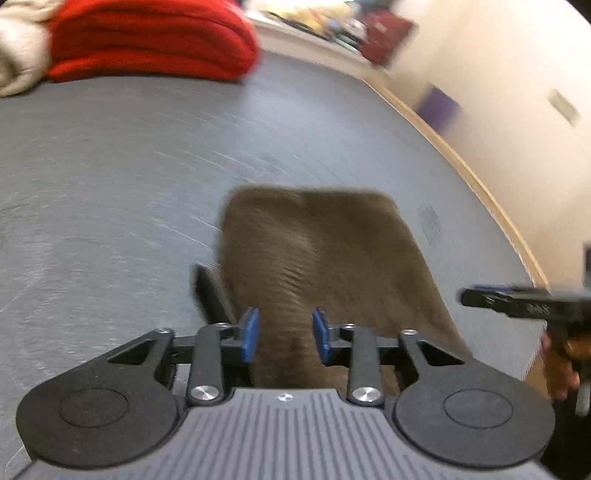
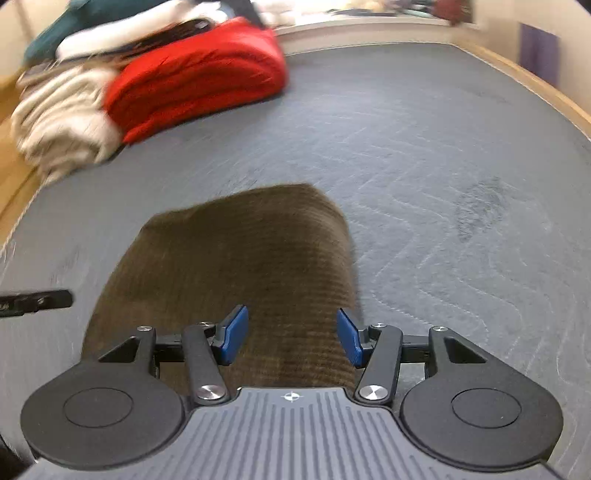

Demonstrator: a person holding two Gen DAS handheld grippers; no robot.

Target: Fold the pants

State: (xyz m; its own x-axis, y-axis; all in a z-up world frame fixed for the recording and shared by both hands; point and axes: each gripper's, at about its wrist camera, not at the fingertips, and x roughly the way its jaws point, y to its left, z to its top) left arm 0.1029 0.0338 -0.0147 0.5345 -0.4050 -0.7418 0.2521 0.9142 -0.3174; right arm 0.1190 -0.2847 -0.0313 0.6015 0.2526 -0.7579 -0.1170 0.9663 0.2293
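Observation:
Brown corduroy pants point(image 1: 325, 254) lie folded flat on a grey quilted mat point(image 1: 110, 177); they also show in the right wrist view point(image 2: 236, 254). My left gripper point(image 1: 284, 336) is open, its blue pads apart above the near end of the pants, holding nothing. My right gripper point(image 2: 291, 338) is open over the near end of the pants, empty. The right gripper also shows at the right edge of the left wrist view point(image 1: 517, 301), beside the pants. The left gripper's tip shows at the left edge of the right wrist view point(image 2: 37, 299).
A folded red blanket point(image 2: 199, 77) and a cream blanket point(image 2: 62, 118) lie at the mat's far left, with more laundry point(image 2: 122, 33) behind. A wooden edge point(image 1: 461, 166) borders the mat on the right, beside a pale wall point(image 1: 517, 92).

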